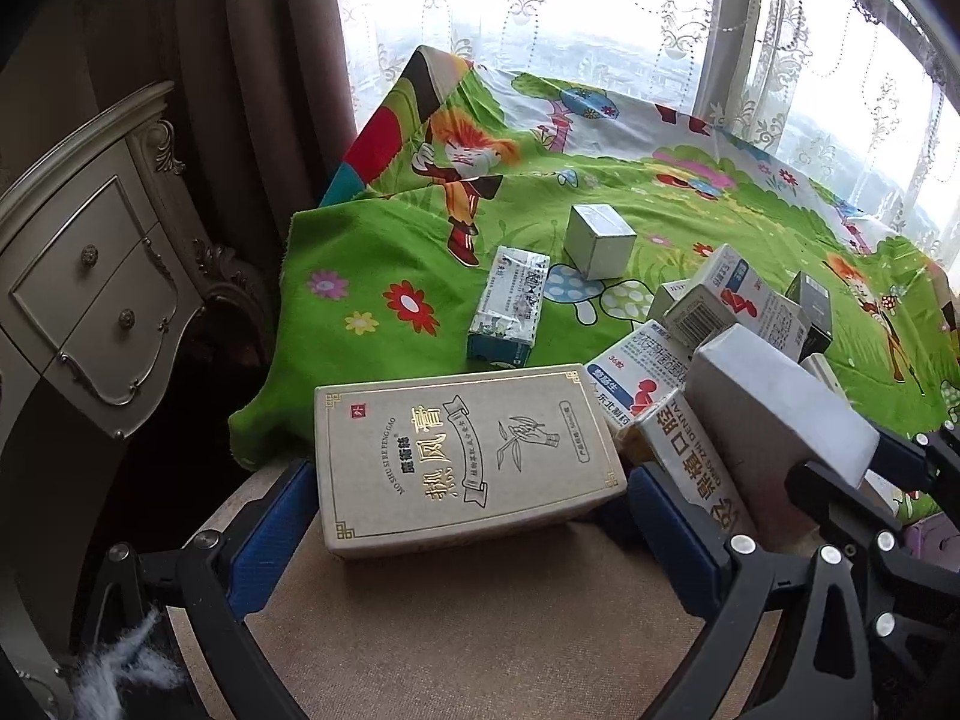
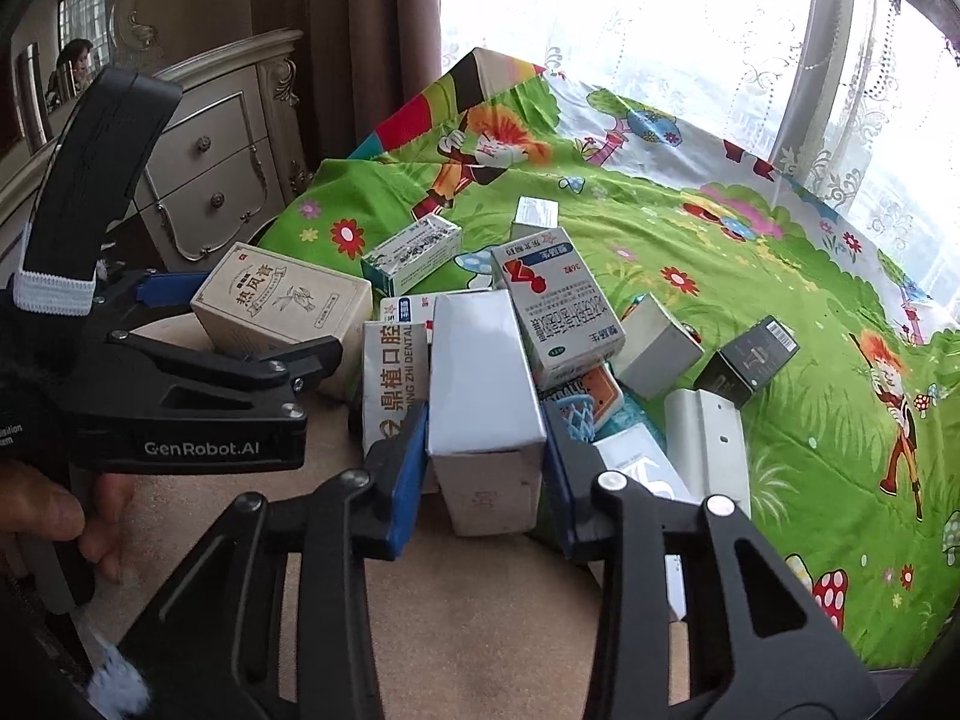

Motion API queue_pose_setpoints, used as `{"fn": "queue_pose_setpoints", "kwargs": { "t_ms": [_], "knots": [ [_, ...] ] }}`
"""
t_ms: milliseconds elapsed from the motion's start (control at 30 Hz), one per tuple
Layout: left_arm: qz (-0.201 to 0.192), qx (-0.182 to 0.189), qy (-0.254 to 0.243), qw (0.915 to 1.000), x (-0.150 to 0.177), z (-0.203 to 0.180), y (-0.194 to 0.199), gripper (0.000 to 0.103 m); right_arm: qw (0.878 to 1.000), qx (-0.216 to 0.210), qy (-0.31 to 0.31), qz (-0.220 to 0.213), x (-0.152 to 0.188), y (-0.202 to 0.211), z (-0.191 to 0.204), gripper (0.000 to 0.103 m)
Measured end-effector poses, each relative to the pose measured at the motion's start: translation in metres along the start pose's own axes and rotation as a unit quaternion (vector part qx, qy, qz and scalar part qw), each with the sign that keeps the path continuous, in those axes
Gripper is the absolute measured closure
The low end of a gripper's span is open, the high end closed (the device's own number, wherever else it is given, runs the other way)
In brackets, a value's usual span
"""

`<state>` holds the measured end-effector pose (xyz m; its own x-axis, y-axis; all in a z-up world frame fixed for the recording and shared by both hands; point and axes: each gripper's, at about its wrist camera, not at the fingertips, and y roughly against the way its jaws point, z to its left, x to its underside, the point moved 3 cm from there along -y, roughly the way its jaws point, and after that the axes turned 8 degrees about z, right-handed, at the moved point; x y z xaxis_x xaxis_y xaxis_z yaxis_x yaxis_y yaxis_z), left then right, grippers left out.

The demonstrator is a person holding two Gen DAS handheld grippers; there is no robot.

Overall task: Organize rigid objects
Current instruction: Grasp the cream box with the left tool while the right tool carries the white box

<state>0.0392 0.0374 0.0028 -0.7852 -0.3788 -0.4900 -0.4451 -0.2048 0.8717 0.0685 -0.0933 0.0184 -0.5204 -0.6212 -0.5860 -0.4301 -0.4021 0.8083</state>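
A: While the left gripper (image 1: 462, 498) stands astride the beige cardboard box with gold lettering (image 1: 465, 456), its blue pads sit at both ends. Clenched? Likely, though contact at the left end is hard to confirm.

B: Noted. That box lies flat on the tan upholstered seat (image 1: 510, 618), squared to its front edge, probably the start of a tidy row.

A: Right of the beige box, the right gripper (image 2: 486, 468) grasps a plain white rectangular carton (image 2: 483, 384), pads pressing both long sides. Carton is propped against the heap, near end down.

B: Judged as lifting it out for sorting. Beyond the beige box, loose medicine cartons lie jumbled on a green cartoon-print cloth (image 2: 750, 300).

A: Room: cream carved drawer chest (image 1: 90, 276) left of the beige box, brown curtain and lace-covered window behind.
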Motion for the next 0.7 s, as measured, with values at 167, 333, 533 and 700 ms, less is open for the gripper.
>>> {"fn": "queue_pose_setpoints", "kwargs": {
  "t_ms": [167, 333, 533, 700],
  "knots": [
    [-0.007, 0.009, 0.010, 0.9999, 0.002, 0.008, 0.007, 0.001, 1.000, -0.008, -0.009, -0.021, 0.000, 0.012, -0.002, 0.064],
    [-0.013, 0.014, 0.021, 0.9996, 0.004, 0.014, 0.013, 0.001, 0.999, -0.019, -0.024, -0.035, 0.001, 0.026, -0.004, 0.064],
    [-0.018, 0.015, 0.026, 0.9994, 0.005, 0.015, 0.022, 0.032, 0.998, -0.024, -0.039, -0.047, 0.004, 0.037, -0.008, 0.064],
    [0.004, 0.022, 0.027, 0.9994, 0.008, 0.014, 0.015, 0.027, 0.997, -0.028, -0.052, -0.052, 0.006, 0.044, -0.014, 0.064]
  ]
}}
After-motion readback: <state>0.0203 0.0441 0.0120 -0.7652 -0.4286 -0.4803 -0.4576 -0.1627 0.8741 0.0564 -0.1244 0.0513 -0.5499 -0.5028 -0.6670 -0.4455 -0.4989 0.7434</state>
